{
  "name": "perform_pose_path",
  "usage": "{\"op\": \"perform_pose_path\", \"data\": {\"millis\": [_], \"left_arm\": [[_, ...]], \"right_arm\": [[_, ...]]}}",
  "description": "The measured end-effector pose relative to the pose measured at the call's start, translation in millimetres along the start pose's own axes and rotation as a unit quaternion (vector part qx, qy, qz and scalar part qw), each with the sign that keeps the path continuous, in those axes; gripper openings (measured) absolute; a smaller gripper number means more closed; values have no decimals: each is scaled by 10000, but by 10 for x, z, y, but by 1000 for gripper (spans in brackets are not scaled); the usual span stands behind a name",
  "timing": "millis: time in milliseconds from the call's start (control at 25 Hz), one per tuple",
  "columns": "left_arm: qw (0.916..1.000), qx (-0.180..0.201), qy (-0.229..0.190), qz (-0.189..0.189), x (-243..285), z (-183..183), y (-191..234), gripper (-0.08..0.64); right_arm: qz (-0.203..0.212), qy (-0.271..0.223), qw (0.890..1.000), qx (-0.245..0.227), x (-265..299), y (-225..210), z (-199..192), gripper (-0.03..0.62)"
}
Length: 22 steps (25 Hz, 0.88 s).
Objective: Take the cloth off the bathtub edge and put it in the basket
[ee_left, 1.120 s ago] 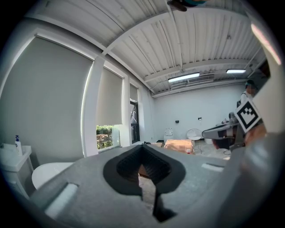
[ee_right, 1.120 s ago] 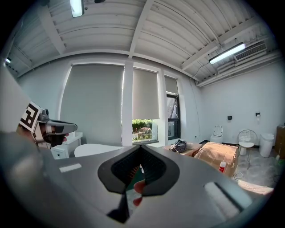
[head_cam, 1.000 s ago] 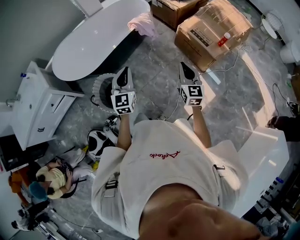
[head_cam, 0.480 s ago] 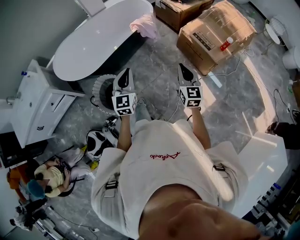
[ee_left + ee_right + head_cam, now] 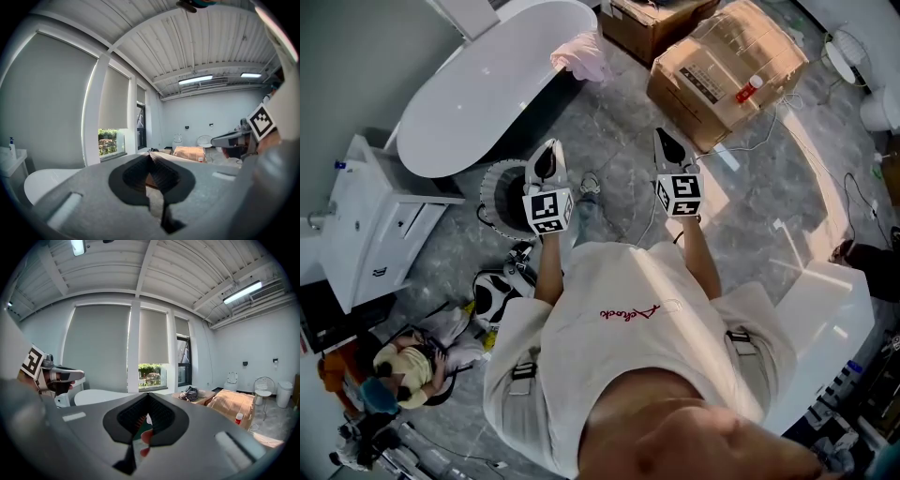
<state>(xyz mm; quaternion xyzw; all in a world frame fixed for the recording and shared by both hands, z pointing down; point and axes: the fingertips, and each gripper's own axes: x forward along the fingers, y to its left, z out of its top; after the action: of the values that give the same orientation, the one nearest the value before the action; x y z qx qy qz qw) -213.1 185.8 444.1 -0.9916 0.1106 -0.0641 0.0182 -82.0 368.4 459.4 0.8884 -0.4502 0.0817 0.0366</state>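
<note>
A pink cloth (image 5: 581,56) lies bunched on the near end of the white bathtub's (image 5: 478,89) rim, at the top of the head view. The round basket (image 5: 504,192) stands on the floor beside the tub, partly hidden by my left gripper (image 5: 547,152). That gripper is shut and empty, held in the air over the basket's right side. My right gripper (image 5: 667,141) is also shut and empty, level with the left and well short of the cloth. In the left gripper view the jaws (image 5: 150,155) meet; in the right gripper view the jaws (image 5: 148,395) meet too, with the tub (image 5: 101,397) behind them.
Two cardboard boxes (image 5: 727,58) (image 5: 652,19) stand past the right gripper, with a red-capped bottle (image 5: 748,84) on the nearer one. A white cabinet (image 5: 375,225) is at left, a seated person (image 5: 403,361) at lower left, and cables (image 5: 750,131) trail on the grey floor.
The tub, cloth and basket have drifted slightly in the head view as the camera shifted. Both grippers stay shut, empty and side by side.
</note>
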Motion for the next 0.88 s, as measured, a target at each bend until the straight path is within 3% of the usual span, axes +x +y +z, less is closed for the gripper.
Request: {"op": "perform_pose_path", "data": {"millis": [360, 880], "left_arm": [[9995, -36, -103, -283, 754, 61, 220, 0], [9989, -231, -160, -377, 1982, 258, 1099, 0]], "right_arm": [[-238, 51, 9997, -86, 586, -259, 94, 6], [-307, 105, 9991, -265, 2036, -385, 554, 6]]}}
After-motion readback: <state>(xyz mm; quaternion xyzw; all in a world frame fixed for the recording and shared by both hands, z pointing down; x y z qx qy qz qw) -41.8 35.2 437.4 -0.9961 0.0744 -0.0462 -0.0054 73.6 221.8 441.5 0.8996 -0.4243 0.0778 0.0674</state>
